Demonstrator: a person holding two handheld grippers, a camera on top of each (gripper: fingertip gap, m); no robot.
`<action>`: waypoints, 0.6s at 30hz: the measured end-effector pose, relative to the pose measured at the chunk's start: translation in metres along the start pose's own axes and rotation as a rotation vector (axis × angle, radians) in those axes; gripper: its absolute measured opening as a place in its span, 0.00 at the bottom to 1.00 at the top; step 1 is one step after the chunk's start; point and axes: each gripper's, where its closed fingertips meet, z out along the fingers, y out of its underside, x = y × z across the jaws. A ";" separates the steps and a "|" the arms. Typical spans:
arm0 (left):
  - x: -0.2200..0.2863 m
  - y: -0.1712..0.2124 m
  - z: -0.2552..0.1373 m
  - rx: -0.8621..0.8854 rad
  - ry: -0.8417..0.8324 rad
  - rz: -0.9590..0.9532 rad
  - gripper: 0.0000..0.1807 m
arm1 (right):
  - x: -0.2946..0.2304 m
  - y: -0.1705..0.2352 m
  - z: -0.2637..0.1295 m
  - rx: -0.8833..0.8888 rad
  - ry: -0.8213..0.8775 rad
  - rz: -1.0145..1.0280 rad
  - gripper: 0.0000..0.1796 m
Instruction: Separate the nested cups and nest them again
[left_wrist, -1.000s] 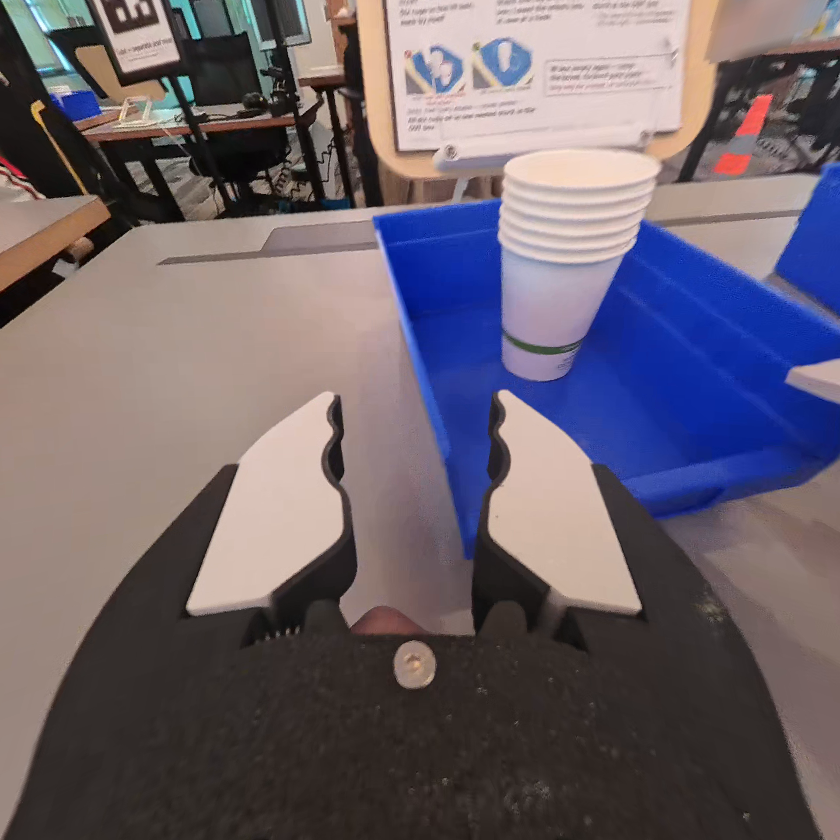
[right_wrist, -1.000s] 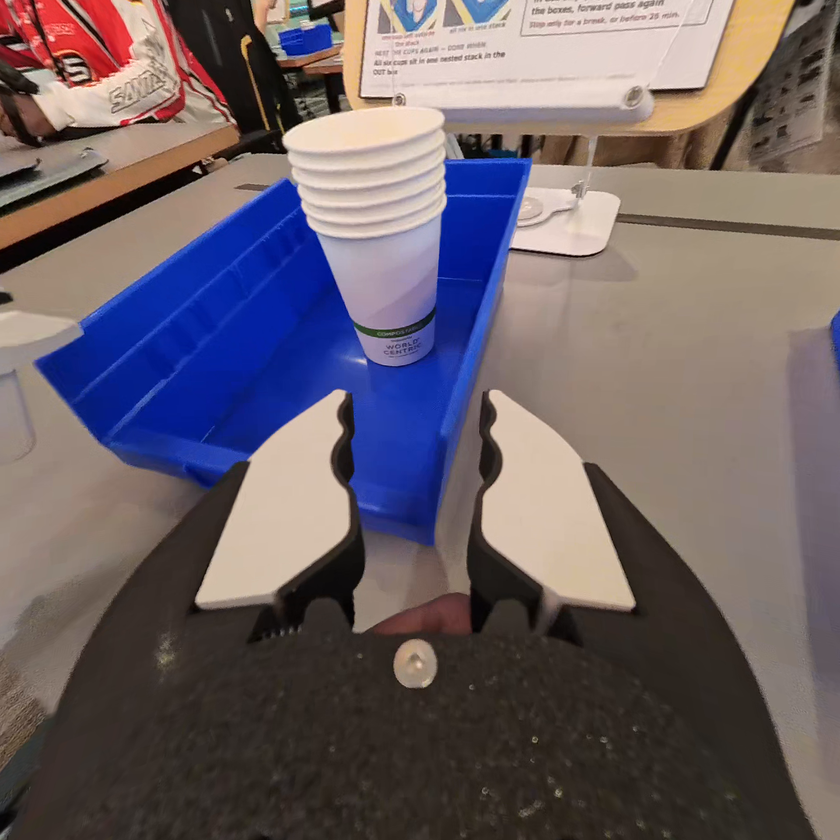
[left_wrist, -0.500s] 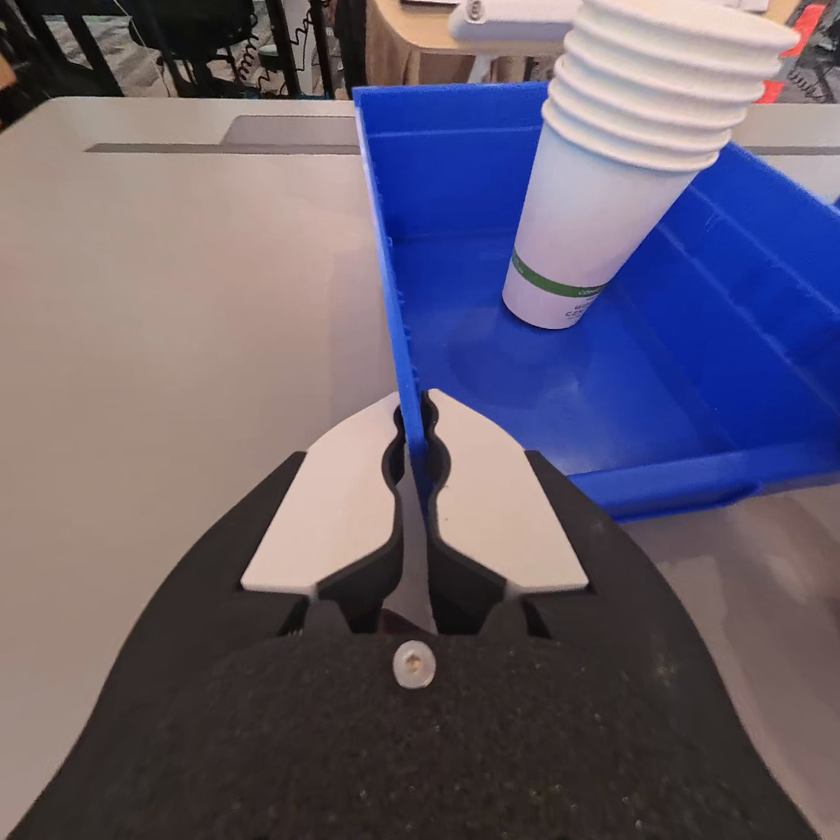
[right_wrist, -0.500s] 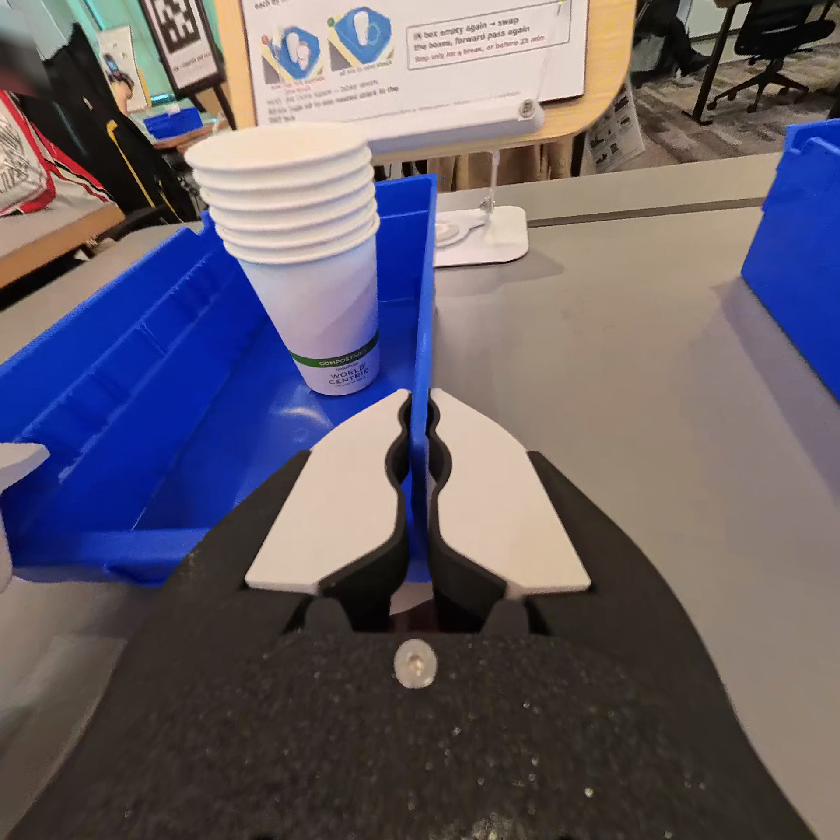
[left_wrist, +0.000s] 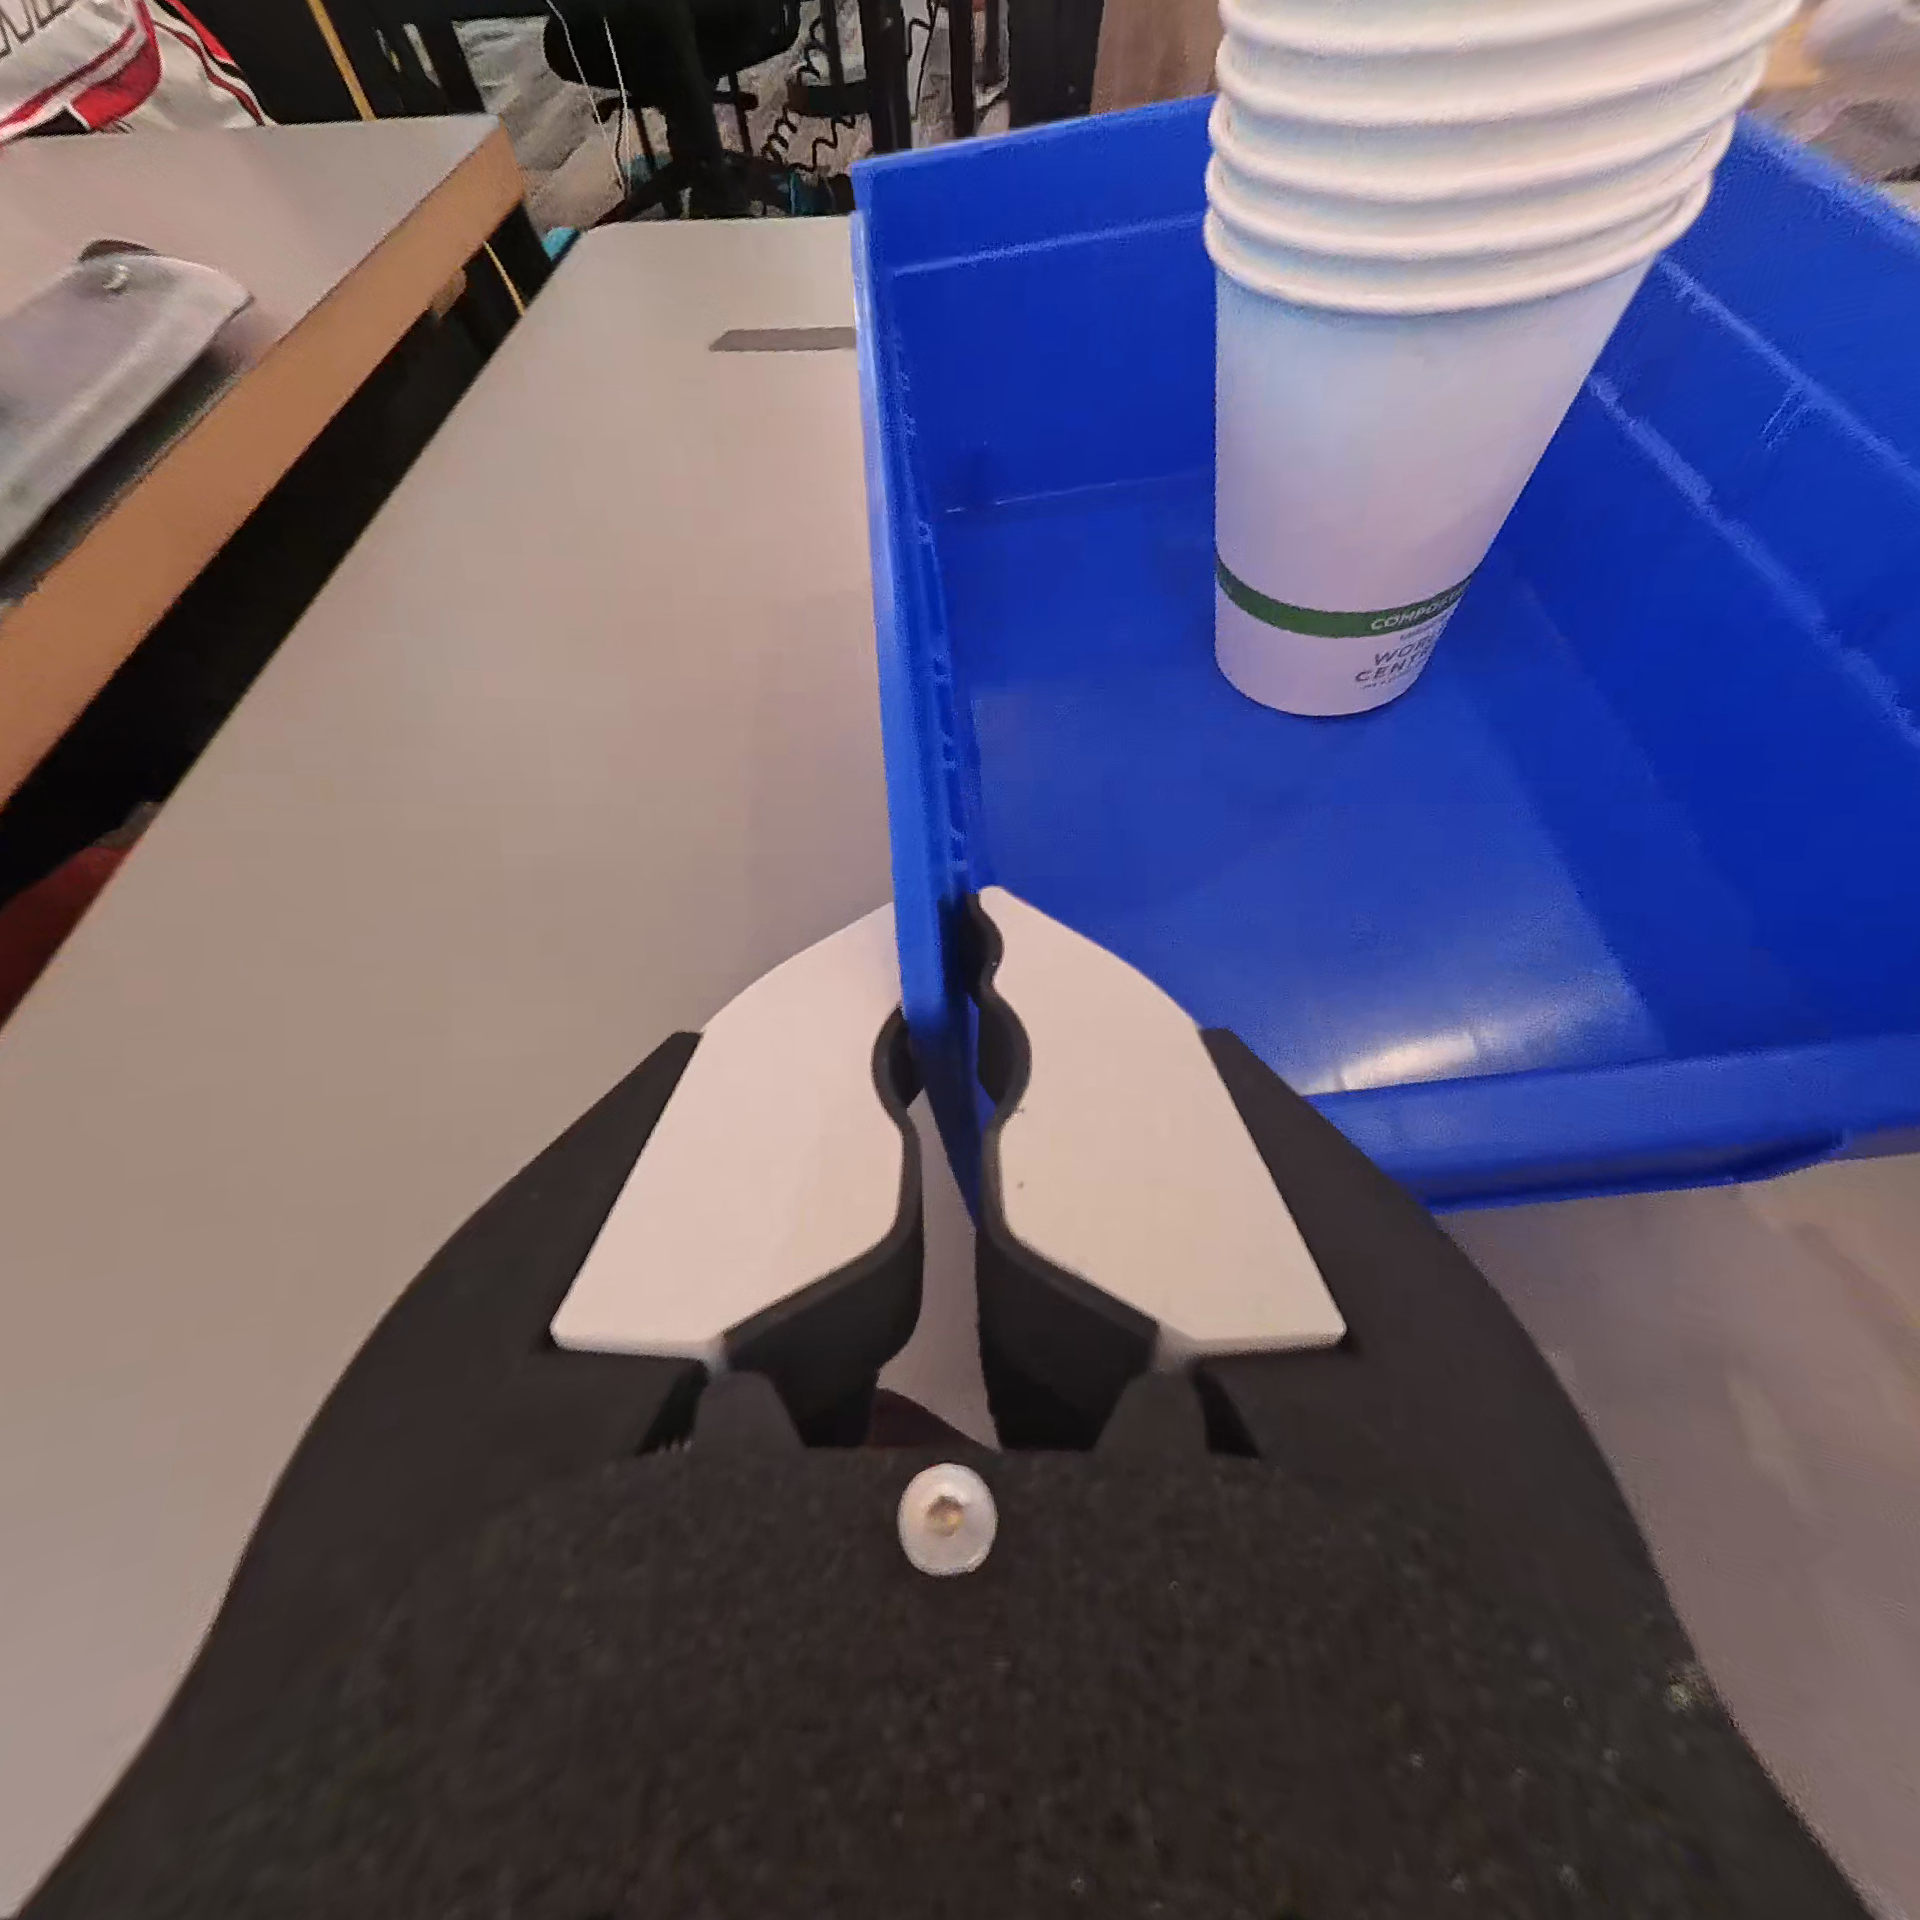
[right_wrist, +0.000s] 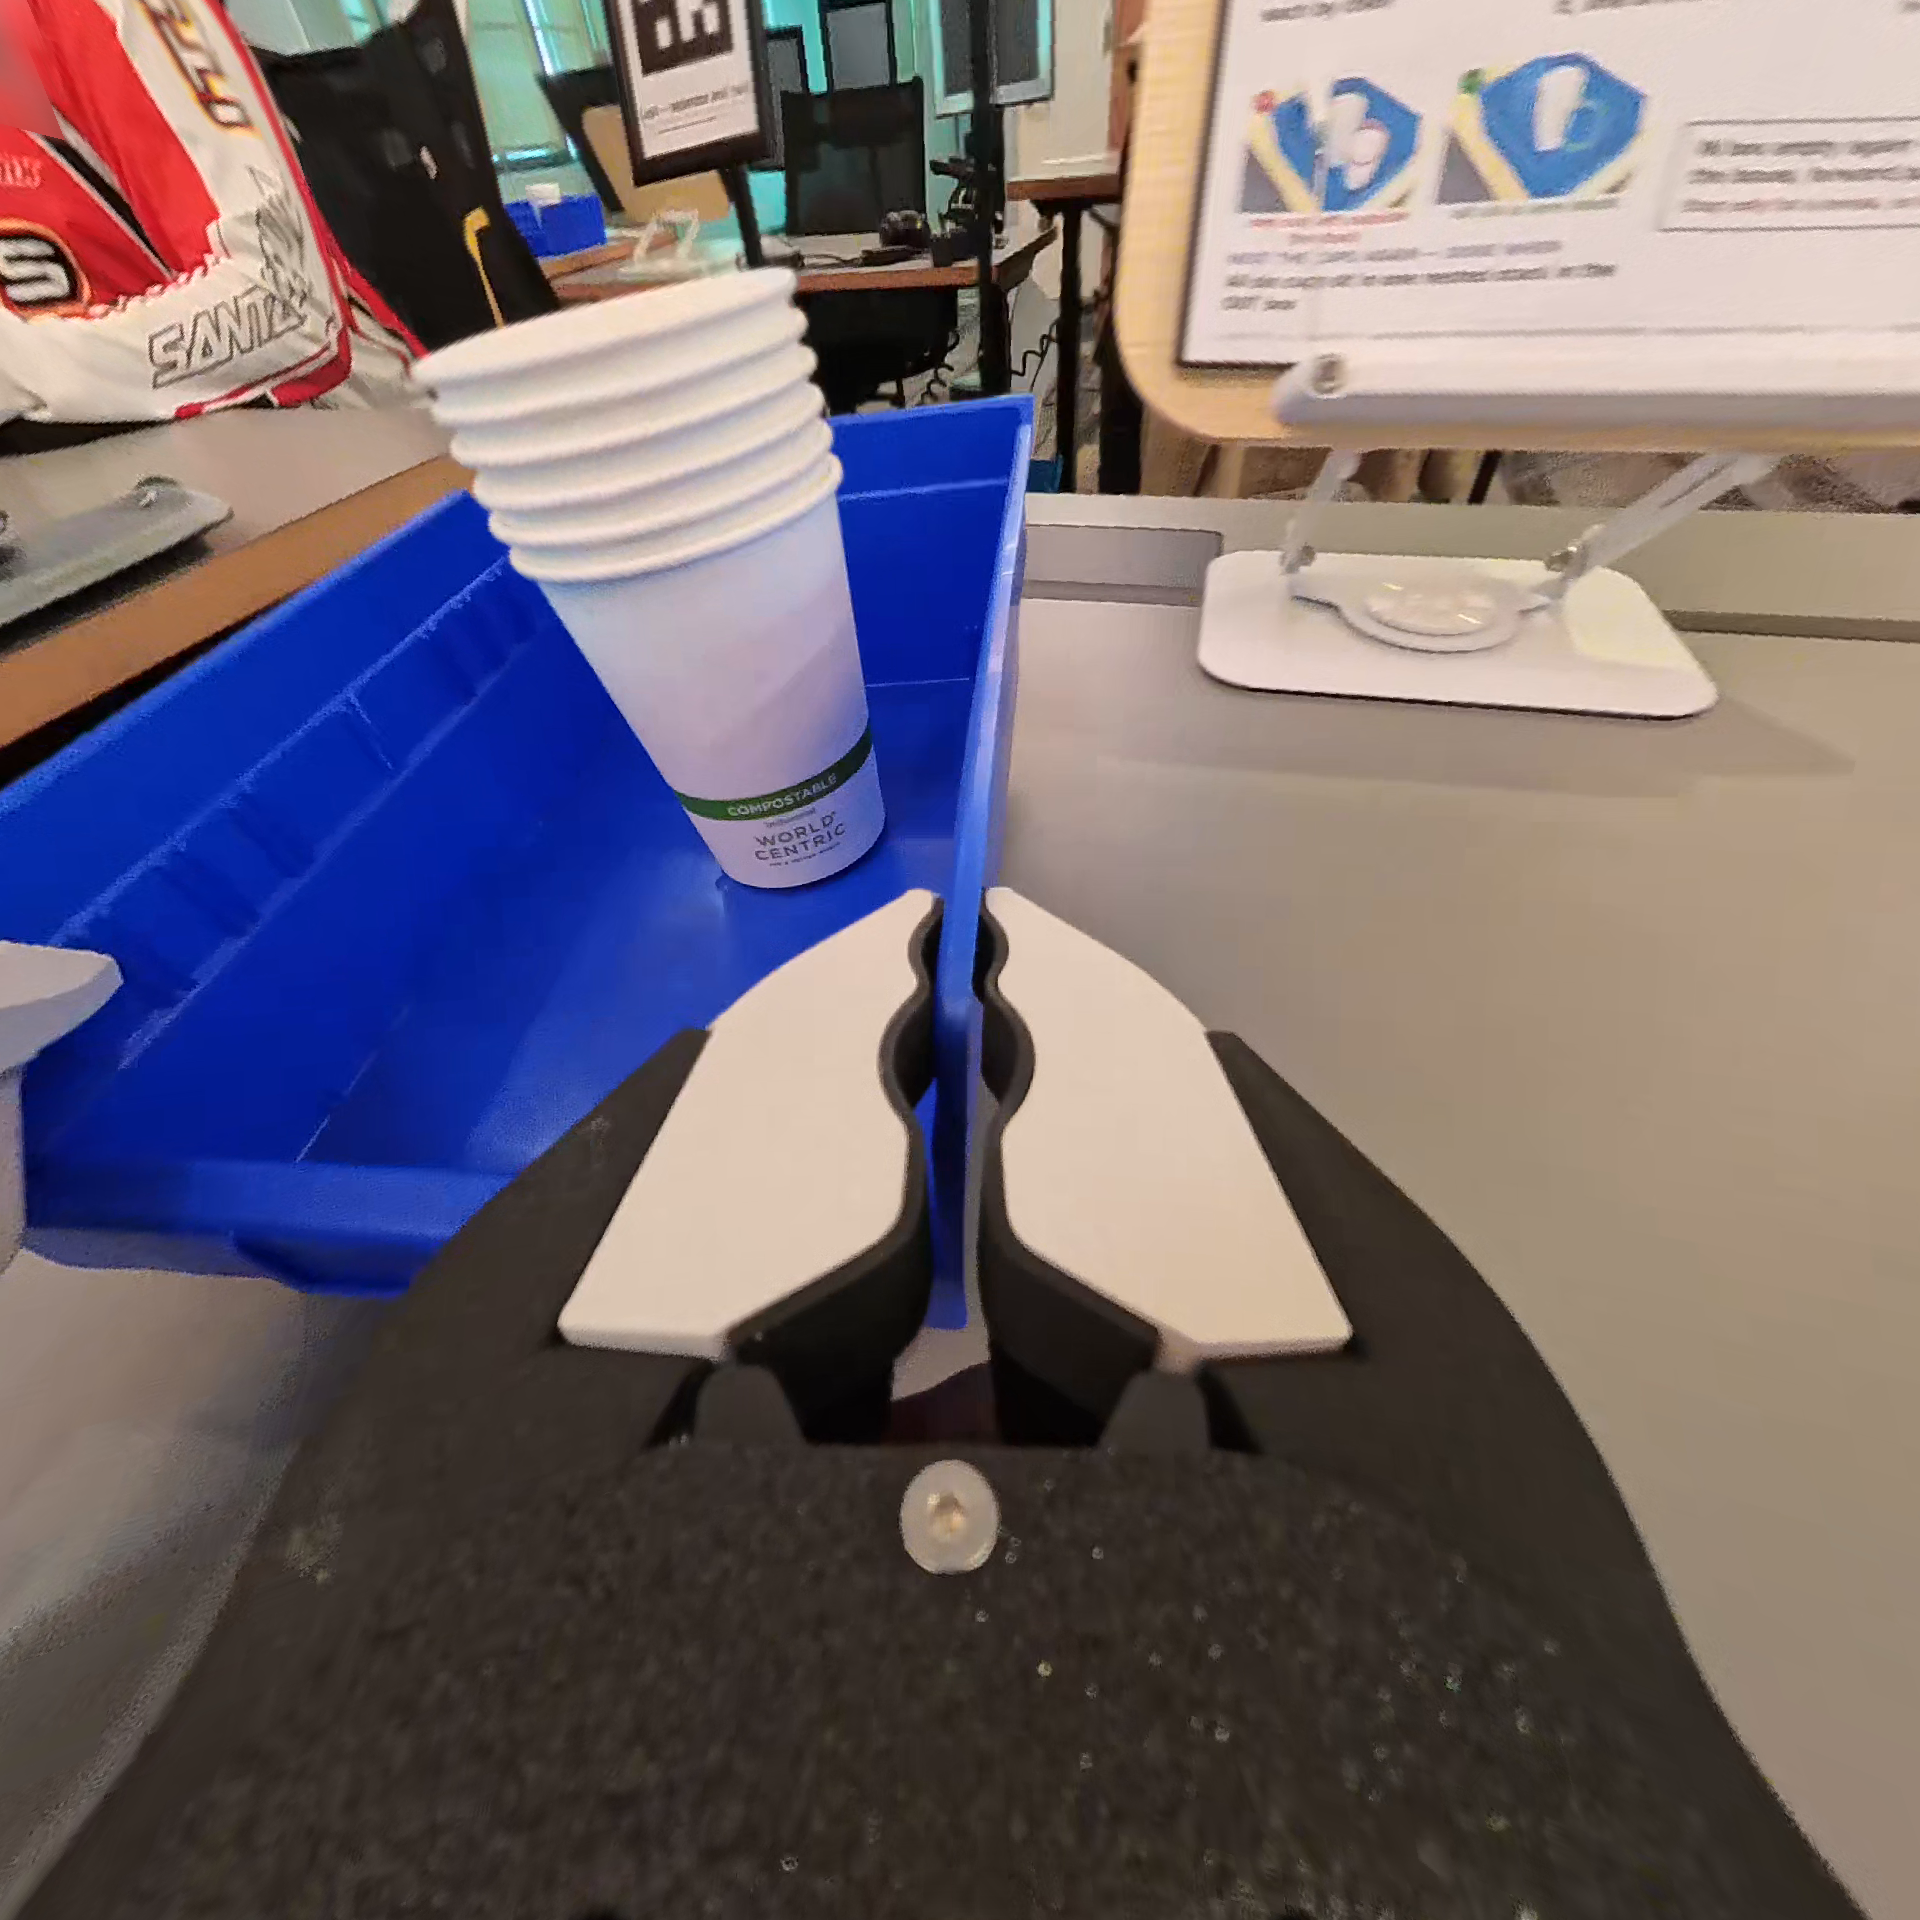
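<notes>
In the left wrist view, the left gripper (left_wrist: 951, 997) is clamped on the left side wall of the blue plastic bin (left_wrist: 1351, 935), where the stack of nested white paper cups (left_wrist: 1382, 416) stands upright on the floor. In the right wrist view, the right gripper (right_wrist: 961, 961) is pinched on the opposite wall of the bin (right_wrist: 312, 935), with the cups (right_wrist: 707, 623) close behind it. A jerky or uneven pull on these walls could topple the tall, unheld stack, I reckon.
</notes>
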 end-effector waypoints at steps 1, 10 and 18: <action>-0.010 0.001 0.002 0.000 0.002 0.008 0.02 | -0.009 0.002 0.003 -0.006 0.003 -0.010 0.02; -0.043 0.005 0.028 0.009 0.075 0.062 0.02 | -0.035 0.023 0.025 -0.045 0.002 0.000 0.03; -0.032 -0.001 0.039 0.018 0.075 0.055 0.03 | -0.026 0.021 0.031 -0.032 -0.067 -0.029 0.10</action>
